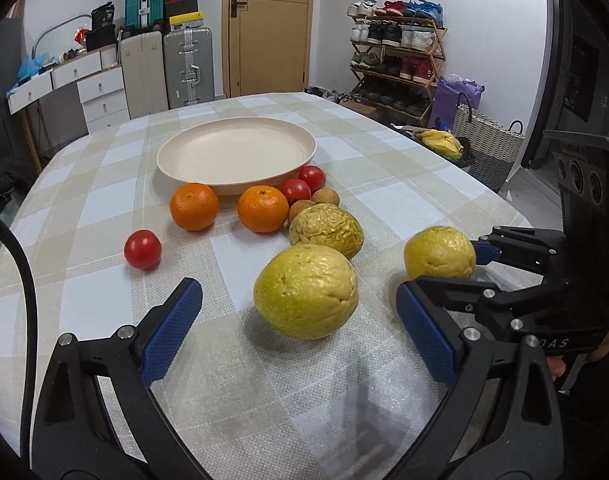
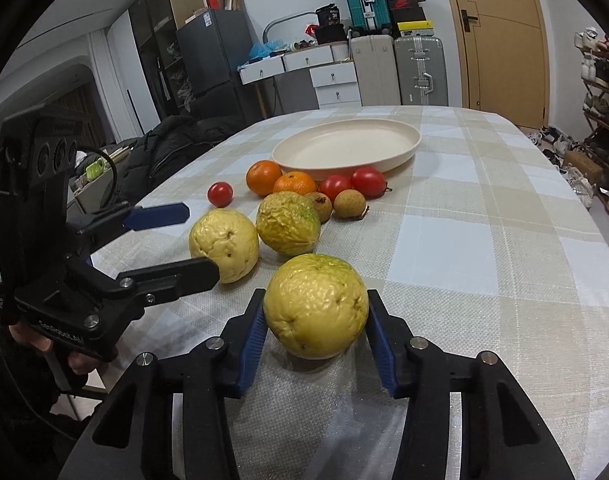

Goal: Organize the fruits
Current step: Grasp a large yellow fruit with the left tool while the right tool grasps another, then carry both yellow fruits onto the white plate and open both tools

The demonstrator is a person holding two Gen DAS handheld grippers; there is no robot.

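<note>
Checked tablecloth (image 1: 384, 168), cream plate (image 1: 236, 128), suitcases (image 1: 188, 66) — door (image 1: 272, 24) behind

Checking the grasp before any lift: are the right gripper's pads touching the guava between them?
Touching. The right wrist view shows both blue pads of the right gripper pressed against the sides of the guava, with no gap visible.

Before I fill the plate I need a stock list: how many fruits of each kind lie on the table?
Yellow guavas: 3
Oranges: 2
Red tomatoes: 3
Small brown longans: 2
Total: 10
</note>
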